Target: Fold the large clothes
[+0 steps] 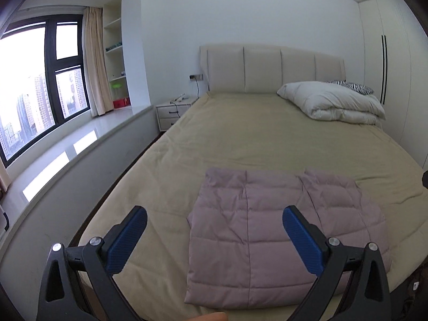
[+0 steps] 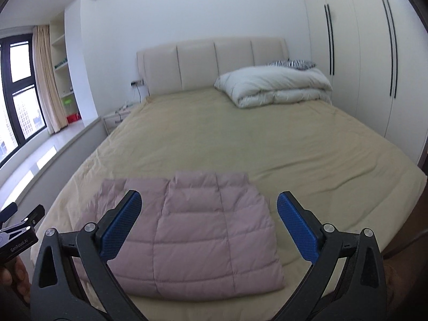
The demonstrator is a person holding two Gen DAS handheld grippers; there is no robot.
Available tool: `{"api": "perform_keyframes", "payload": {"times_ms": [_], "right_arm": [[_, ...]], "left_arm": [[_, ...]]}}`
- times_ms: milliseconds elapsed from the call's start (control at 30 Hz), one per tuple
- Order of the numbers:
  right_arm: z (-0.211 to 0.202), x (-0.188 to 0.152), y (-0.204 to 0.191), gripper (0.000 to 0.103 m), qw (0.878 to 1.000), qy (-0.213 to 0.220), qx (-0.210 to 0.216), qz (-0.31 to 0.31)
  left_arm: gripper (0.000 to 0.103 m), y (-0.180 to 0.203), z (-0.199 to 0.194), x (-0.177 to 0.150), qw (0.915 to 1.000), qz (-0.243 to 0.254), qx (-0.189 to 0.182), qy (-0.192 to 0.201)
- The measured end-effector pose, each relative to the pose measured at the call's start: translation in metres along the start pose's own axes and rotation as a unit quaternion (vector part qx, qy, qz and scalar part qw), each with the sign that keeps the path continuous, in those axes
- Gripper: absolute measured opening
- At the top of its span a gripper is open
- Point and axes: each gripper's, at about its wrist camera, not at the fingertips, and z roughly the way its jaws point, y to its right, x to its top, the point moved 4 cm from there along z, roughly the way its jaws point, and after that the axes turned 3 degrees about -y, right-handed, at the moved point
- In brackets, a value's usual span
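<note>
A pale pink quilted down jacket [image 1: 256, 235] lies folded into a flat rectangle near the foot of the beige bed [image 1: 240, 133]; it also shows in the right wrist view [image 2: 192, 235]. My left gripper [image 1: 214, 214] is open and empty, held above the jacket's left part. My right gripper [image 2: 208, 200] is open and empty, held above the jacket's middle. The left gripper's body [image 2: 18, 235] shows at the left edge of the right wrist view.
A folded white duvet [image 1: 334, 101] and a zebra-print pillow [image 1: 353, 85] lie at the bed's head on the right. A nightstand [image 1: 174, 109] and a window ledge [image 1: 80, 144] stand to the left. White wardrobe doors [image 2: 361, 53] line the right wall.
</note>
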Motion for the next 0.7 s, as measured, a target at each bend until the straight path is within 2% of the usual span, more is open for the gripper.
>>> {"api": "perform_keyframes", "payload": {"times_ms": [100,200,267,367,700], "right_arm": [[0.024,-0.029,-0.008,0.103,0.999,-0.054,-0.002,0.008],[0.041,-0.053,-0.014,0.103,0.997,-0.074,-0.027,-0.007],[0.047,-0.063,-0.018,0.103,0.995,-0.084,-0.044,-0.022],[0.052,-0.068,-0.02,0.103,0.994,-0.096,-0.042,-0.026],[0.039,-0.05,-0.022,0.103,0.994,-0.095,-0.046,-0.04]], "left_arm": [[0.103,0.014,0.016,-0.023,0.9987,0.018,0.005,-0.047],[0.103,0.014,0.023,-0.042,0.997,0.019,0.007,-0.075],[0.103,0.013,0.022,-0.047,0.9964,0.02,0.002,-0.082],[0.103,0.013,0.017,-0.044,0.9964,0.016,-0.006,-0.083],[0.103,0.019,0.009,-0.044,0.9961,0.027,-0.01,-0.083]]}}
